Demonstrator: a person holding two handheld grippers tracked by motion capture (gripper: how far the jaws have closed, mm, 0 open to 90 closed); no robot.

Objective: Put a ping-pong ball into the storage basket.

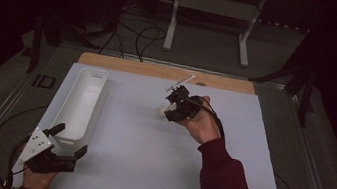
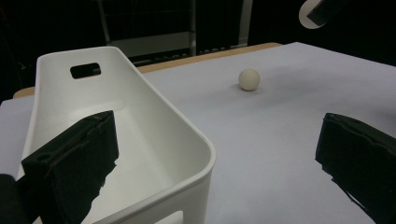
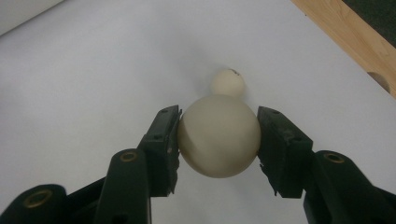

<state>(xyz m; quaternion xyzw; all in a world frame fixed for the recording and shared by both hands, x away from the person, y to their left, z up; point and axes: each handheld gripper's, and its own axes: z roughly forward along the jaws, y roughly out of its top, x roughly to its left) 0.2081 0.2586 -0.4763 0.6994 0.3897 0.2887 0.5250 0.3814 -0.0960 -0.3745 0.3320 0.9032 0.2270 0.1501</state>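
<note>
Right gripper view: your right gripper (image 3: 218, 140) has its jaws clamped on a smooth cream ball (image 3: 219, 136), one pad pressing each side at its widest part. A second, smaller-looking cream ball (image 3: 228, 83) lies on the white bench (image 3: 93, 84) just beyond. Your left gripper (image 2: 215, 163) holds its jaws wide, straddling the near corner of the white plastic tray (image 2: 154, 116).
</note>
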